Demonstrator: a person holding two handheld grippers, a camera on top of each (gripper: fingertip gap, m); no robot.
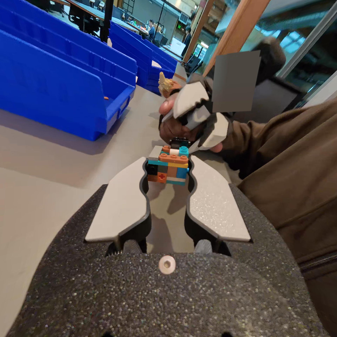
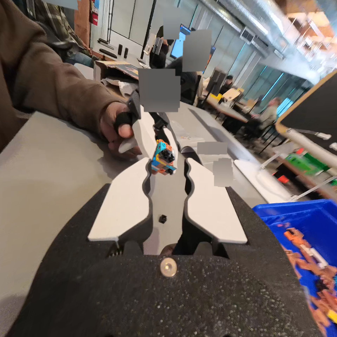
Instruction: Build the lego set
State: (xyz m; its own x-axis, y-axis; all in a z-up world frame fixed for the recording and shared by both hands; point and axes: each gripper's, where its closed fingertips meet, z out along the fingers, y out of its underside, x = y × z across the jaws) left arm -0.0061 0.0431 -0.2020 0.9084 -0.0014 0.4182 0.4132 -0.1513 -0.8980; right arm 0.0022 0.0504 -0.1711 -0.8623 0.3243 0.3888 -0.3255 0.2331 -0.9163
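My left gripper [image 1: 167, 165] is shut on a small multicoloured lego build [image 1: 167, 168] of teal, orange, yellow, grey and black bricks, and holds it above the grey table [image 1: 54, 191]. My right gripper [image 1: 179, 135] is open just beyond the build, its fingers either side of the black bricks at the far end. In the right wrist view the build [image 2: 163, 161] hangs from the left gripper [image 2: 163, 153], between the tips of my open right gripper [image 2: 168, 164] and close to its left finger. A small black piece [image 2: 162, 218] lies on the table between the right fingers.
Several blue bins [image 1: 73, 91] stand at the left, with a tan and brown lego figure [image 1: 166, 85] behind them. A blue bin [image 2: 300, 246] of orange bricks is at my right. A person's brown sleeve [image 1: 273, 164] lies along the table. Less than 4 cm separates the two grippers' tips. The left tips stand about 7 cm off the small black piece [image 2: 162, 218].
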